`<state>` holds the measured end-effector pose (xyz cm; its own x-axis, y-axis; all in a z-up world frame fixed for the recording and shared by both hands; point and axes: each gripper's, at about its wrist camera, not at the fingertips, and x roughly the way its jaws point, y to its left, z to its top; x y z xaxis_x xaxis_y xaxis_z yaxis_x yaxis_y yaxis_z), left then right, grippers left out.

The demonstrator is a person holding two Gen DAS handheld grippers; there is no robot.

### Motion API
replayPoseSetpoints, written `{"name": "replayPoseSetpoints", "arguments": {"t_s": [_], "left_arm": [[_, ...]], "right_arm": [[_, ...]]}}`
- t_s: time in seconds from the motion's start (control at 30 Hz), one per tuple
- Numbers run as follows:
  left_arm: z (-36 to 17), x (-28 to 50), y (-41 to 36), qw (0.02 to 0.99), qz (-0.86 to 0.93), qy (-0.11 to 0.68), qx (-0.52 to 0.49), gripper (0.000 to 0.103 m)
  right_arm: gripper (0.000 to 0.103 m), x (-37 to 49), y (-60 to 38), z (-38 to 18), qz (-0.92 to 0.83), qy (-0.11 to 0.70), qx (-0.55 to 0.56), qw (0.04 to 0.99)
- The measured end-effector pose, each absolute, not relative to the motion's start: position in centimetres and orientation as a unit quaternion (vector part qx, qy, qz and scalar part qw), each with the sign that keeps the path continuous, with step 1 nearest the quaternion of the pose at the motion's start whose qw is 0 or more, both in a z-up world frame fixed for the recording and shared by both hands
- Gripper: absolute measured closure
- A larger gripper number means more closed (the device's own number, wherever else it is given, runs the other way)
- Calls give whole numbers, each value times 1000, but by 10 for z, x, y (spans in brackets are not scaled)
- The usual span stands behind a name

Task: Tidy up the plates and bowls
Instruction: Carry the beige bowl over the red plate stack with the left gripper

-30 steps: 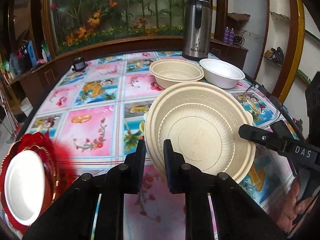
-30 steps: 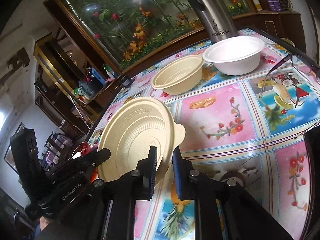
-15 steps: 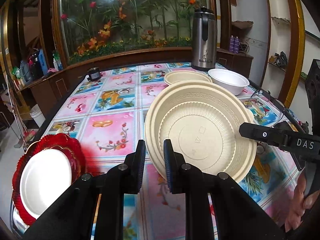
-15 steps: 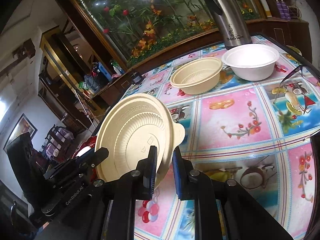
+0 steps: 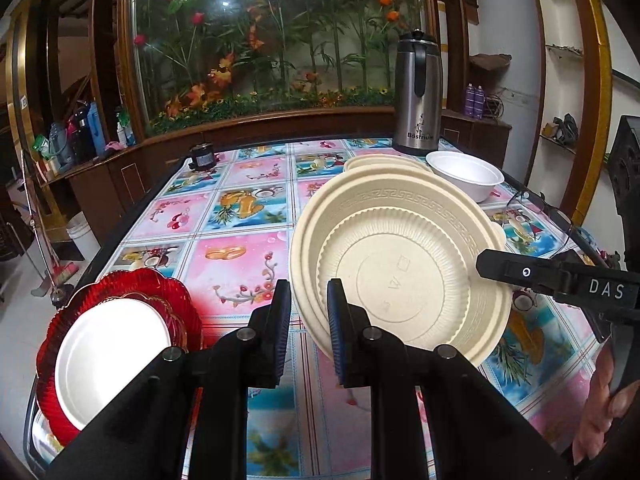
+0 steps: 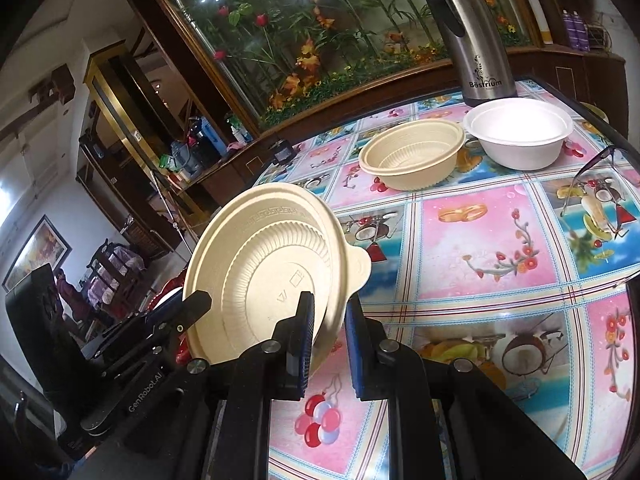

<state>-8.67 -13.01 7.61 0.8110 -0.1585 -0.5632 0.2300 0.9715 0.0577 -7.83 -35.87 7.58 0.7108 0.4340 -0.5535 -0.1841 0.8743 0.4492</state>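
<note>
Two grippers clamp one round beige plastic plate [image 5: 400, 264] between them, holding it tilted on edge above the tabletop [image 5: 240, 208] with its ribbed underside turned toward both cameras. The left gripper [image 5: 306, 312] has its jaws drawn in narrow on the plate's lower left rim. The right gripper [image 6: 326, 328] has its jaws likewise narrow, pinching the rim on the opposite side; in the left wrist view its black finger [image 5: 520, 274] reaches in across the plate's right edge. A small tab handle [image 6: 358, 268] sticks out from the plate's rim toward the right.

Taking the held plate as the landmark: beyond it, farther along the tabletop, stands a beige ribbed plastic bowl [image 6: 412, 158], upright. Just to the right of that bowl, very close though contact cannot be told, sits a white round foam bowl [image 6: 520, 134]. Behind the white bowl rises a tall stainless-steel vacuum jug with a black handle [image 5: 416, 96]. To the plate's left, at the near tabletop edge, lies a red scalloped glass dish [image 5: 120, 320] with a white round plate [image 5: 108, 356] resting in it. Far beyond the plate on the left side is a small black object [image 5: 202, 156], too small to identify. A pair of spectacles [image 6: 592, 184] lies well to the plate's right.
</note>
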Motion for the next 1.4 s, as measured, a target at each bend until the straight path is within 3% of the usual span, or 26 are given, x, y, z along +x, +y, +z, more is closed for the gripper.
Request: {"name": "replayPoseSetpoints", "arguments": {"t_s": [0.87, 1.4], "left_arm": [[82, -96, -108, 958, -83, 271, 50, 87], [95, -105, -35, 965, -24, 262, 5, 87]], "right_arm": [[88, -77, -336, 84, 180, 339, 162, 909], [88, -57, -266, 98, 237, 358, 135, 893]]}}
